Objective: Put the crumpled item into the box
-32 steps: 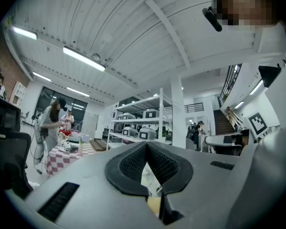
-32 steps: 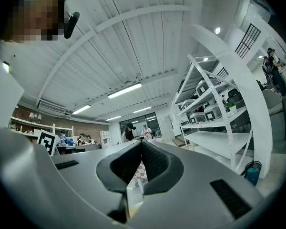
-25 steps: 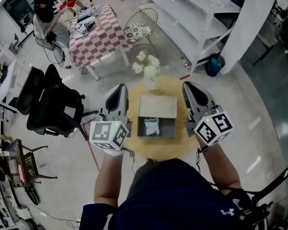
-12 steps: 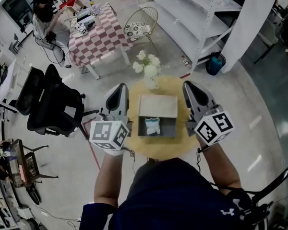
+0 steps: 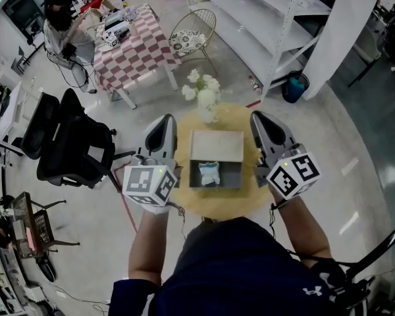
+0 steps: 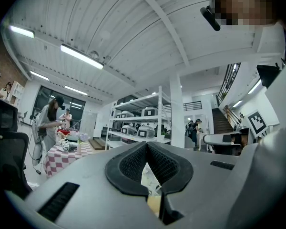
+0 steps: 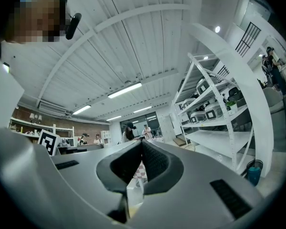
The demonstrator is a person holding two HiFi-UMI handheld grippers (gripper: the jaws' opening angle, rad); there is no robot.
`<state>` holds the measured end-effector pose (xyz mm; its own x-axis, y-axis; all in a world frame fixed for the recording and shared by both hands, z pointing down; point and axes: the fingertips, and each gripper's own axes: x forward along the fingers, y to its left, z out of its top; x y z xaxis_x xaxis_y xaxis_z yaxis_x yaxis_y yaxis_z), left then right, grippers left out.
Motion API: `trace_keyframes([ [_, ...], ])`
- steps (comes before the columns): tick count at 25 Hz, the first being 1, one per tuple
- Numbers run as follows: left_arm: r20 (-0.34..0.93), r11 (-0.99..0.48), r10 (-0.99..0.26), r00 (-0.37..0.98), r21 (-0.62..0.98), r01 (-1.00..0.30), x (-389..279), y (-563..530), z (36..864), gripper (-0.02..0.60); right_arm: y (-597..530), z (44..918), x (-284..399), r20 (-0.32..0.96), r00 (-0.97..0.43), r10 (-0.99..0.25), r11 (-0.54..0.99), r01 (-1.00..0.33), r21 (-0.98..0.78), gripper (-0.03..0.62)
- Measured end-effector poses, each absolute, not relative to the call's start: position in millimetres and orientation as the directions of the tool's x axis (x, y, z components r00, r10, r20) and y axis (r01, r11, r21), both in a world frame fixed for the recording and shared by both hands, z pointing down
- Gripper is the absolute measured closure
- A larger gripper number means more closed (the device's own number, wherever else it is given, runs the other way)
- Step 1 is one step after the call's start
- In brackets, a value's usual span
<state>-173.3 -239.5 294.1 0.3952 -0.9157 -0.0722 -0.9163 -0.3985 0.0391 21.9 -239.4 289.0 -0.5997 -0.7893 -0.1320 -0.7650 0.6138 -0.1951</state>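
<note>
In the head view an open grey box (image 5: 214,158) stands on a small round wooden table (image 5: 243,203), its lid folded back toward the far side. A crumpled pale blue-white item (image 5: 209,172) lies inside the box. My left gripper (image 5: 160,128) is held up left of the box, tip pointing away, jaws shut and holding nothing. My right gripper (image 5: 260,122) is held up right of the box, also shut and holding nothing. Each gripper view looks up at the ceiling, with its dark pads meeting at the tip: the left gripper (image 6: 146,145) and the right gripper (image 7: 141,143).
A vase of white flowers (image 5: 202,95) stands at the table's far edge behind the box. A black office chair (image 5: 76,143) is to the left, a checkered table (image 5: 133,47) and wire chair (image 5: 194,31) farther back, white shelving (image 5: 270,25) at right.
</note>
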Motion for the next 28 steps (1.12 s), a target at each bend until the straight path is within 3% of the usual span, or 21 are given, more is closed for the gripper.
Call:
trace_keyframes([
  [28, -0.047, -0.408, -0.913, 0.406, 0.04, -0.912, -170.5, -239.8, 302.6, 0.565, -239.9, 297.4, 23.5, -0.124, -0.601, -0.79, 0.612, -0.759, -0.222, 0.592],
])
